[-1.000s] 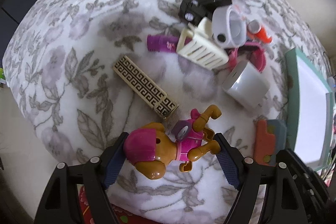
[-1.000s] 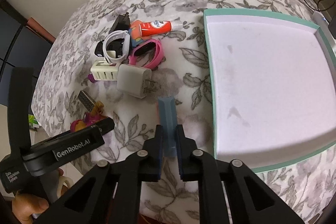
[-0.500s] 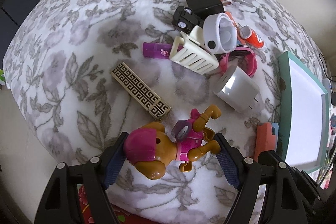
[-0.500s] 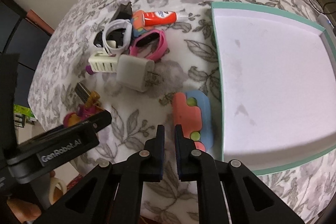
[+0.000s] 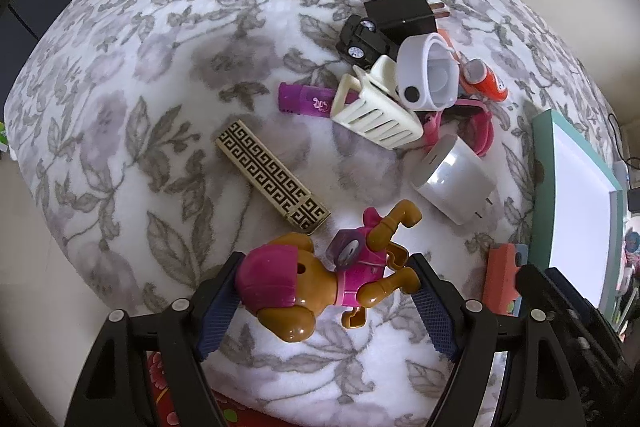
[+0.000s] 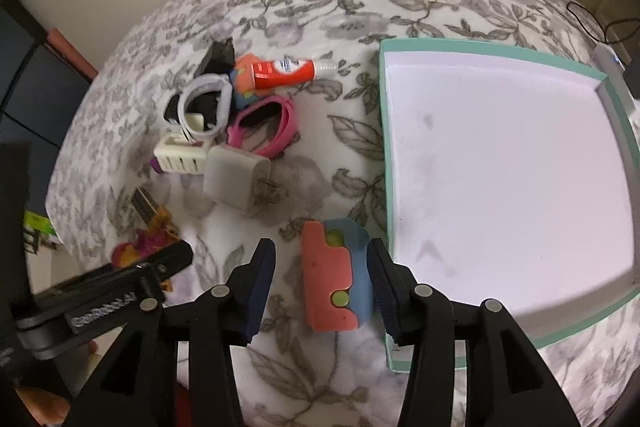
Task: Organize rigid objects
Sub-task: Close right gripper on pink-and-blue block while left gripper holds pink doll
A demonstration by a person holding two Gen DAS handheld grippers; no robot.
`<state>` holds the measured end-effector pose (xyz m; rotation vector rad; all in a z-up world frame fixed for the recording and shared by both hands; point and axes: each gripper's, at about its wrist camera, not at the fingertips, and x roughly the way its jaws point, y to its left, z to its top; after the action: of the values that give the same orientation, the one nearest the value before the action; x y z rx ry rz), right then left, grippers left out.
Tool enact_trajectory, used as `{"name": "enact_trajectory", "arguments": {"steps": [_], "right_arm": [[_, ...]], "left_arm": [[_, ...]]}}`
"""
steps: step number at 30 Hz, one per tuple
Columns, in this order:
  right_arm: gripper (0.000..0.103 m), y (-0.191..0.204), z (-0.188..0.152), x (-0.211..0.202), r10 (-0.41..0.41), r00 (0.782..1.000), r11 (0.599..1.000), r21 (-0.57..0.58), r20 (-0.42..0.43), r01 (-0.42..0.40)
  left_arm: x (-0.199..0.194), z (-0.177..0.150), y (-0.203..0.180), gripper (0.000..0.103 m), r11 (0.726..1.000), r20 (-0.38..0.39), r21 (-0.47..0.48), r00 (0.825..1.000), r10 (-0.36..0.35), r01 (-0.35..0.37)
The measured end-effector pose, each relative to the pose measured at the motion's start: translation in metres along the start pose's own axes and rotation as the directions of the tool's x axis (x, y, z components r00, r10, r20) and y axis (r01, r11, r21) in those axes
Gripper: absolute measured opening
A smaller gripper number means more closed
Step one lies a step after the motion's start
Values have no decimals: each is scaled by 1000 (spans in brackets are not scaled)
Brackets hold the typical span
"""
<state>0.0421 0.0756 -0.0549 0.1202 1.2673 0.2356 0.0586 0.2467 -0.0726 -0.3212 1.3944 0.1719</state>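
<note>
A brown and magenta toy dog (image 5: 320,279) lies on its side on the floral blanket. My left gripper (image 5: 326,301) is open, with a finger on each side of the dog. An orange and blue block (image 6: 336,275) lies flat beside the teal tray (image 6: 385,187), and shows again as the orange and blue block (image 5: 502,279) at the edge of the left wrist view. My right gripper (image 6: 322,287) is open and straddles this block, its right finger close to the tray's wall. The tray's white inside holds nothing.
Further back lies a pile: white charger (image 6: 236,183), pink band (image 6: 264,127), orange tube (image 6: 284,71), cream basket (image 5: 376,111), white ring (image 5: 424,75), black toy car (image 5: 360,41), black adapter (image 5: 404,13), purple tube (image 5: 304,99). A gold patterned bar (image 5: 272,175) lies apart.
My right gripper held the block on edge, let it fall flat beside the tray, then opened wide around it. My left gripper has stayed around the toy dog.
</note>
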Motion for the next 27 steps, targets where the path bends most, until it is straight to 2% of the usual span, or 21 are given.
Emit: {"name": "enact_trajectory", "arguments": {"steps": [3,11,17,20,27], "right_arm": [[49,4,-2,11,-49,999,998,-35,-25,48],[49,23,-8,20,-166,986,978,-128,-18,162],[49,30,-12,20,-131,990,982,-146,-45,123],[47,25,-10,26,-166,984,979,-135,-63,156],[46,22,-9,37,-175,981,975,-156,-81,161]], "left_arm": [[-2,1,-3,82,1000,-3,7,1000,-8,8],[3,2,-12,82,1000,-13,20,1000,-6,6],[7,5,1,82,999,-18,-34,1000,-3,2],[7,6,0,82,999,-20,-38,1000,3,-4],[11,6,5,82,998,-18,-41,999,43,-44]]}}
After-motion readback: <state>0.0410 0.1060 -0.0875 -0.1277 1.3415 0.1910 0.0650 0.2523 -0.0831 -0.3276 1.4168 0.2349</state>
